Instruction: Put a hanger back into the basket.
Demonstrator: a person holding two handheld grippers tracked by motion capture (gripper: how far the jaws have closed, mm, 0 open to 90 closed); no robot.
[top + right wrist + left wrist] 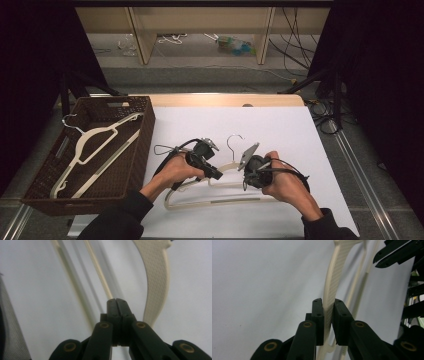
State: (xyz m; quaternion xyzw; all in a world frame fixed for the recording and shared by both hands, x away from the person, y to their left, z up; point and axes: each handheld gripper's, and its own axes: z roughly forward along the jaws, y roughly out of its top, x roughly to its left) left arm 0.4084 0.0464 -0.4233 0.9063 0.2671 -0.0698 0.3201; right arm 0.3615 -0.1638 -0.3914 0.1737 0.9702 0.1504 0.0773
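Note:
A cream plastic hanger (215, 202) with a metal hook (234, 142) is over the white table top, between both hands. My left gripper (217, 175) is shut on the hanger's textured arm (334, 277), which runs up between the jaws (328, 302). In the right gripper view the jaws (116, 300) are pressed together, and the hanger's thin bar (98, 270) runs into their tips; the wide arm (156, 277) curves past on the right. From above, my right gripper (248, 176) is by the hanger's neck.
A dark woven basket (140, 145) stands at the table's left edge with another cream hanger (90, 145) lying in it. The white table top (280, 125) stretches away behind the hands. Cables and wooden legs are on the floor beyond.

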